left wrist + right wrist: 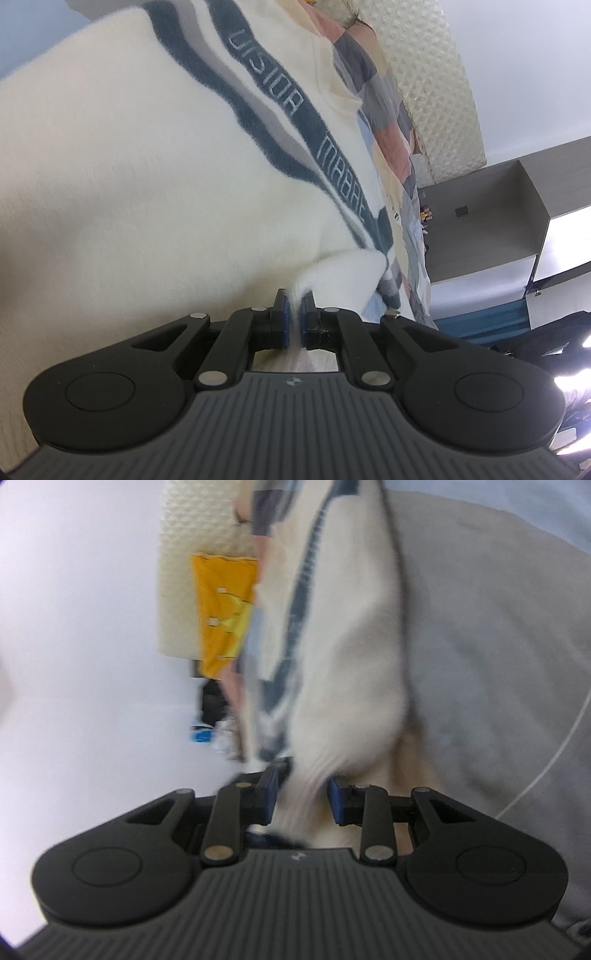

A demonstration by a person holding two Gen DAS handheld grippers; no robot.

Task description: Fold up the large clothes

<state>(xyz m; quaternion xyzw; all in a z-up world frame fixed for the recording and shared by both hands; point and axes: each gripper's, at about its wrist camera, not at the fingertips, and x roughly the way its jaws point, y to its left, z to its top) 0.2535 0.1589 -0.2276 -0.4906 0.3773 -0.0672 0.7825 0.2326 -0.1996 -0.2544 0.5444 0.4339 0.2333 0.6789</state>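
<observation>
The left gripper [293,310] has its jaws pressed together on a thin pinch of the fluffy white sweater with dark blue and grey stripes [155,177], which spreads away from it across most of the left wrist view. The right gripper [302,794] has its jaws partway apart with a thick bunch of the same sweater [343,635] between the blue pads [268,794]; the fabric fills the gap, so it looks clamped, though blur leaves this uncertain. To fold well, both hands should keep the held edge taut and level, then lay it over evenly. Beyond lies a patchwork quilt in pink, grey and blue [388,122], and a yellow cloth [221,616] against the wall.
</observation>
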